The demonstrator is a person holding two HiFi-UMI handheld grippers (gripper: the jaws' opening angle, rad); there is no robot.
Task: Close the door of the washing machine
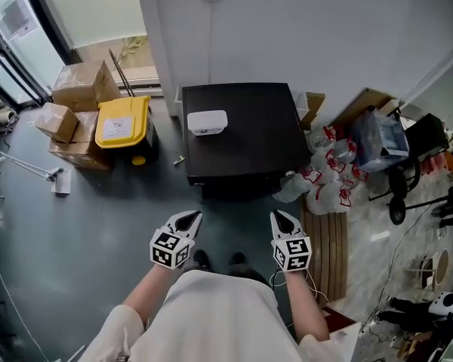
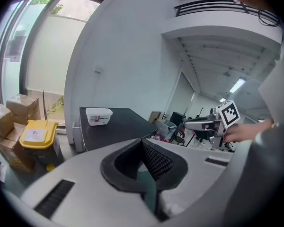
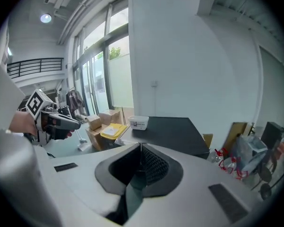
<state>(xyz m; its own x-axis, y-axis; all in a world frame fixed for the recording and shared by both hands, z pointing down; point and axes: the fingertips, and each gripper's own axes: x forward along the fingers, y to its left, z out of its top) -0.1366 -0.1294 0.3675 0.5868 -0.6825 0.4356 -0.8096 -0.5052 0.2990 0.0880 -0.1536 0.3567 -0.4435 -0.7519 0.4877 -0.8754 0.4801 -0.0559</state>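
The left tongs [image 2: 143, 144] and right tongs [image 3: 141, 149] are both pressed shut on nothing, smooth grey shells meeting round a dark recess lined with dimpled black rubber. Just ahead stands the washing machine [image 1: 241, 138], a matt black box with a flat top against the white wall [image 1: 287, 29], its door hidden from above, bearing a small white rectangular tub [image 1: 207, 121]. To its left on the smooth grey floor [image 1: 98, 225] sit a yellow-lidded bin [image 1: 123, 121] and brown cardboard boxes [image 1: 75, 89].
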